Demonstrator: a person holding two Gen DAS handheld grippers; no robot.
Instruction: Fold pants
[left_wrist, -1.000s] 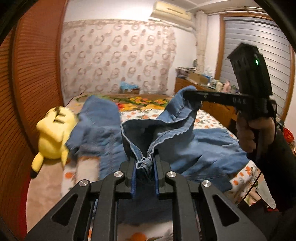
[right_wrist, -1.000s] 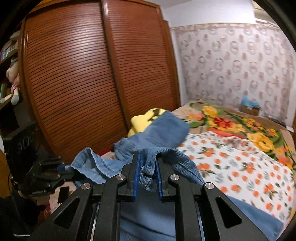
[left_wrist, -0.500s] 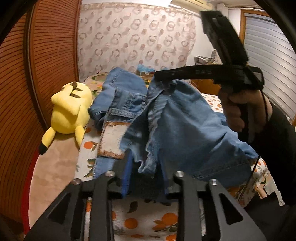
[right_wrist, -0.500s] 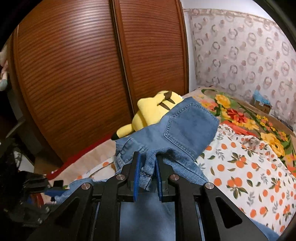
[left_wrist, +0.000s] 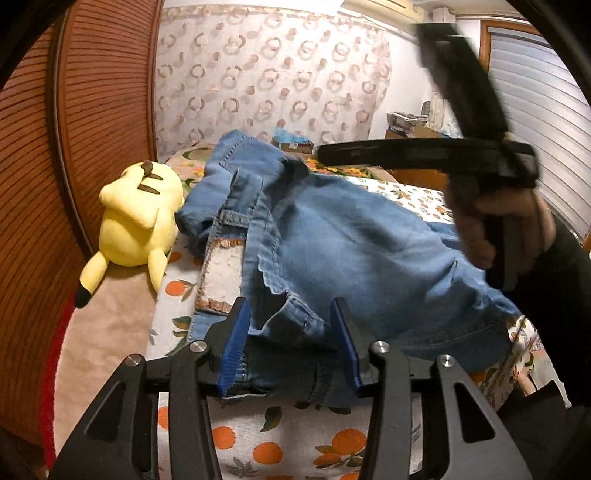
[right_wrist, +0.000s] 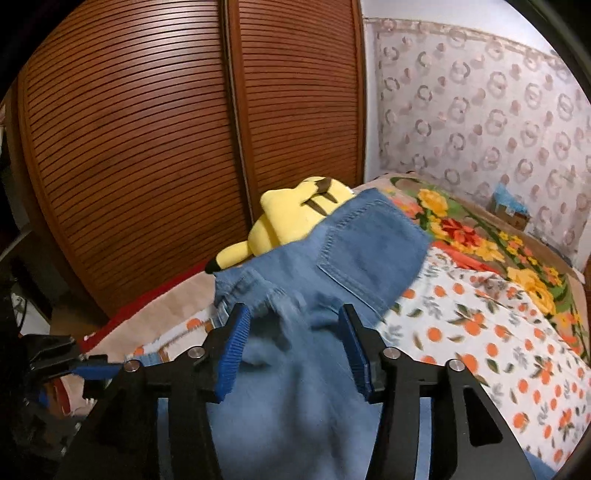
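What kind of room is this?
Most likely a bedroom: a bed with an orange-print sheet, a yellow plush toy lying on it, and slatted wooden wardrobe doors beside it.

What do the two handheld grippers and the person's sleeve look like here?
Both the left gripper and right gripper are matte black with silver bolts, and their fingers carry ribbed blue pads. The hand has a black sleeve.
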